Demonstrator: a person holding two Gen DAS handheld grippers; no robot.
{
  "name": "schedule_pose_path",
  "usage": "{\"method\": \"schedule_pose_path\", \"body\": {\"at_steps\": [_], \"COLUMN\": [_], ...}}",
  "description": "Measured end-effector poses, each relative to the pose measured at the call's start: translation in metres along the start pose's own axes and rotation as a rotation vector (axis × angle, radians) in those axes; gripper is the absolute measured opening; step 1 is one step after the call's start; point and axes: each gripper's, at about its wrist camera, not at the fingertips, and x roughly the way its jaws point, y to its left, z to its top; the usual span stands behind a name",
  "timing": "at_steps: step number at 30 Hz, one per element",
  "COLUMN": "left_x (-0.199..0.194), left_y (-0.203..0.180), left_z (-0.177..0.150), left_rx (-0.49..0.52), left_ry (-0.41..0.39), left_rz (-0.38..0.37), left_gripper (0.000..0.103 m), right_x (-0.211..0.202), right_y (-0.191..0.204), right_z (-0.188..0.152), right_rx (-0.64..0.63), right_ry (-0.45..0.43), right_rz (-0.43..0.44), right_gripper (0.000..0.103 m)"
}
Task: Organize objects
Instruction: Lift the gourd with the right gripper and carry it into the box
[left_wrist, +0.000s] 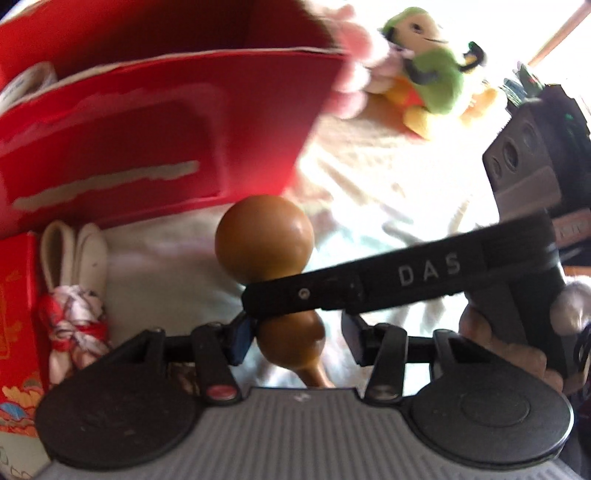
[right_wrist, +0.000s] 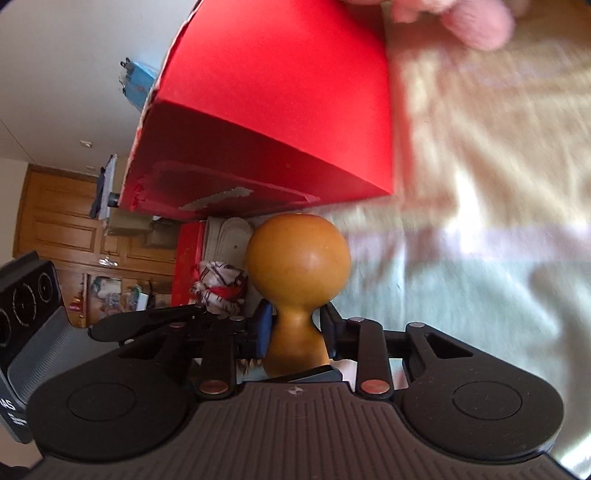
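Observation:
A brown wooden gourd (left_wrist: 264, 240) (right_wrist: 299, 258) hangs over the pale cloth, its big bulb towards the red box and its stem towards the left wrist camera. My right gripper (right_wrist: 295, 332) is shut on its narrow neck, a pad against each side. In the left wrist view one of the right gripper's fingers (left_wrist: 369, 284) crosses in front of that neck. My left gripper (left_wrist: 297, 339) is open around the small bulb: its left pad lies close against the gourd, while cloth shows between the gourd and the right pad.
A large open red box (left_wrist: 147, 147) (right_wrist: 277, 110) stands just behind the gourd. Beside it are a small red carton (left_wrist: 14, 314) and a white item tied with a patterned scarf (left_wrist: 74, 321) (right_wrist: 221, 284). A green plush toy (left_wrist: 432, 74) and a pink plush (left_wrist: 354, 74) lie farther back.

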Motion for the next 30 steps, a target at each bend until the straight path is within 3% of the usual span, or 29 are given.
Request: {"method": "schedule_pose_path", "body": {"at_steps": [4, 9, 16, 24, 30], "left_x": [-0.006, -0.020, -0.066, -0.120, -0.141], "left_y": [-0.026, -0.055, -0.076, -0.049, -0.011], "left_z": [0.005, 0.017, 0.032, 0.067, 0.094], "left_rx": [0.138, 0.320, 0.484, 0.515, 0.474], "left_ry": [-0.014, -0.073, -0.195, -0.353, -0.431], "left_rz": [-0.030, -0.107, -0.190, -0.195, -0.120], "left_gripper": [0.050, 0.051, 0.055, 0.055, 0.055], "right_x": [-0.024, -0.067, -0.099, -0.104, -0.082], "right_y": [-0.005, -0.001, 0.035, 0.094, 0.134], "right_z": [-0.011, -0.026, -0.044, -0.006, 0.043], "right_rx": [0.036, 0.056, 0.023, -0.140, -0.231], "right_ry": [-0.069, -0.220, -0.450, -0.601, -0.598], "right_rz": [-0.007, -0.055, -0.103, -0.139, -0.116], "right_gripper": [0.031, 0.031, 0.031, 0.031, 0.031]}}
